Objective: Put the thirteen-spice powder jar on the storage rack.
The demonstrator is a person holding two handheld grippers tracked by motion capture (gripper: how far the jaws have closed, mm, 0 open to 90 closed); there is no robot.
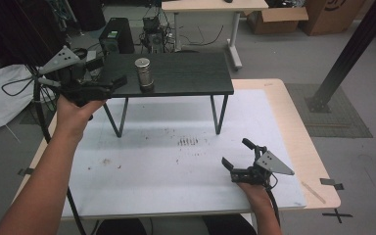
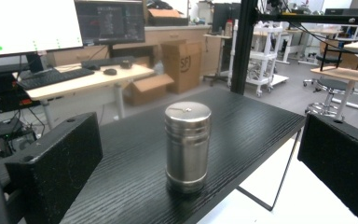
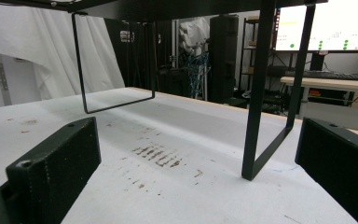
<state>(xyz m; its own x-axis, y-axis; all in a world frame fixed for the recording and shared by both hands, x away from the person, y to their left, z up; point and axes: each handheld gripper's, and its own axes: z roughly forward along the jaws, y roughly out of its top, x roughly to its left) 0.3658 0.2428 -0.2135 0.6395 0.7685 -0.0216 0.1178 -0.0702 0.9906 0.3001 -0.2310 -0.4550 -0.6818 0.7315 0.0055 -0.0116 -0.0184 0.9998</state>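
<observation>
A shiny metal shaker (image 1: 144,73) stands upright on a low black shelf (image 1: 191,73) at the back of the table. My left gripper (image 1: 108,73) hovers at the shelf's left end, open, pointing at the shaker. In the left gripper view the shaker (image 2: 187,144) stands a short way ahead of the two black fingers (image 2: 60,163), untouched. My right gripper (image 1: 236,152) rests low over the white mat (image 1: 166,171) at the front right, open, with nothing between its fingers (image 3: 56,172).
The shelf stands on thin black wire legs (image 3: 256,116) above the mat, which has brown stains (image 1: 188,142) near its middle. The wooden table edge (image 1: 298,137) runs along the right. Desks, boxes and a computer tower (image 1: 116,35) sit on the floor behind.
</observation>
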